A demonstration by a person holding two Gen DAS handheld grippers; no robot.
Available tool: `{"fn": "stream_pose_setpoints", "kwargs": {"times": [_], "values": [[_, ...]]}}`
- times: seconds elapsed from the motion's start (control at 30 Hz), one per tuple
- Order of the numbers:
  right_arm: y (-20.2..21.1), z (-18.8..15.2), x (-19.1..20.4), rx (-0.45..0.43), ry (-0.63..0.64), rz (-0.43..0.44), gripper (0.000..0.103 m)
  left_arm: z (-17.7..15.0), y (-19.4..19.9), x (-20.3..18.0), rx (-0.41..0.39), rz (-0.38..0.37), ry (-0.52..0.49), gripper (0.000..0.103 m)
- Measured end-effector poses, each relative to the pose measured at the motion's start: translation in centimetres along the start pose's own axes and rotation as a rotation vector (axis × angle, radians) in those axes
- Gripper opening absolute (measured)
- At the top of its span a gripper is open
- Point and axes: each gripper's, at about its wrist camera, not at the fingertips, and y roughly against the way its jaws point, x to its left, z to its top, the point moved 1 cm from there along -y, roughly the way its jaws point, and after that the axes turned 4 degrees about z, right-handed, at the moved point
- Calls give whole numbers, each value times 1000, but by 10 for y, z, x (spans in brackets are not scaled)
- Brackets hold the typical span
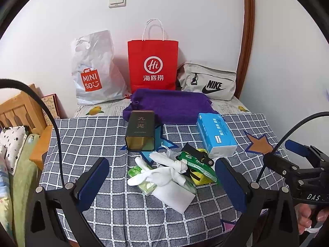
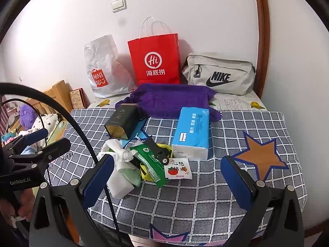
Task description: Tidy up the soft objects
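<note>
Grid-patterned cloth covered the table before me, and along the wall at its far edge stood, from the left, a white Miniso bag, a red paper bag and a grey Nike pouch. My left gripper hovered with its jaws spread wide and nothing between them, low over the near part of the cloth. Just ahead of it lay the soft clutter: a white cloth draped over a pale green packet, touching a green wrapper. Behind sat a dark tin on its side, a purple knit, then a blue tissue pack (lying flat). My right gripper was likewise released and empty, its left finger beside the white cloth.
</note>
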Motion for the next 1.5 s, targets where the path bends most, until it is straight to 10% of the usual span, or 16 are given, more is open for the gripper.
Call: {"fn": "stream_pose_setpoints", "kwargs": {"times": [1.5], "values": [[-4,-2,-1,0,7,1,102,-5,0,1,0,2,3,103]]}}
